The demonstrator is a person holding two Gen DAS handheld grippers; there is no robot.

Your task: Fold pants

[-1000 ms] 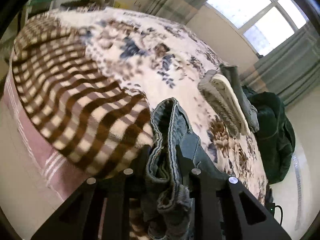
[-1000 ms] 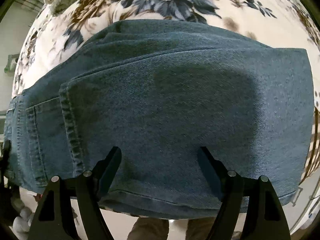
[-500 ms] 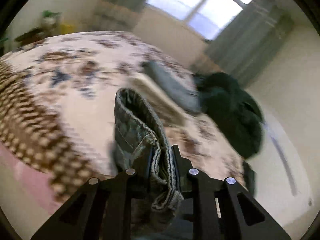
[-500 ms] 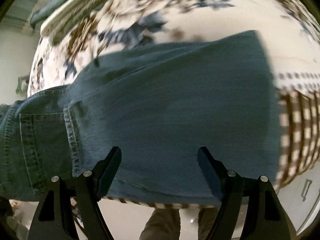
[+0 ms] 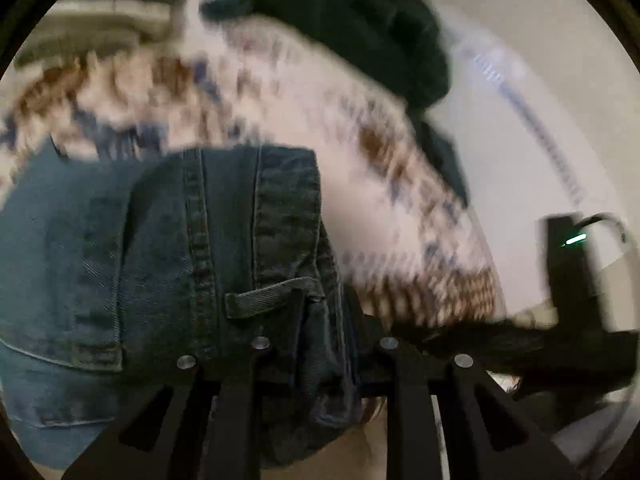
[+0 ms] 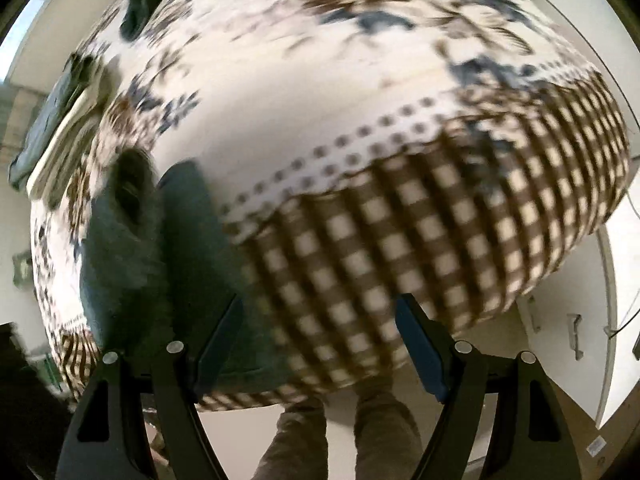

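Note:
The blue denim pants (image 5: 168, 248) fill the lower left of the blurred left wrist view, waistband and belt loop up close. My left gripper (image 5: 324, 312) is shut on the bunched waistband. In the right wrist view the pants (image 6: 176, 248) lie folded at the left on the bed. My right gripper (image 6: 320, 344) is open and empty, hovering over the checked edge of the bedspread, to the right of the pants.
The bed carries a floral bedspread (image 6: 320, 80) with a brown checked border (image 6: 440, 232). A dark green garment (image 5: 360, 28) and folded clothes (image 5: 112, 20) lie at the far side. A black device with a green light (image 5: 572, 248) is at the right. The person's legs (image 6: 344, 432) stand below.
My left gripper has swung round with the waistband, so the view now faces the bed's far corner. My right gripper has moved right, off the pants and over the checked border.

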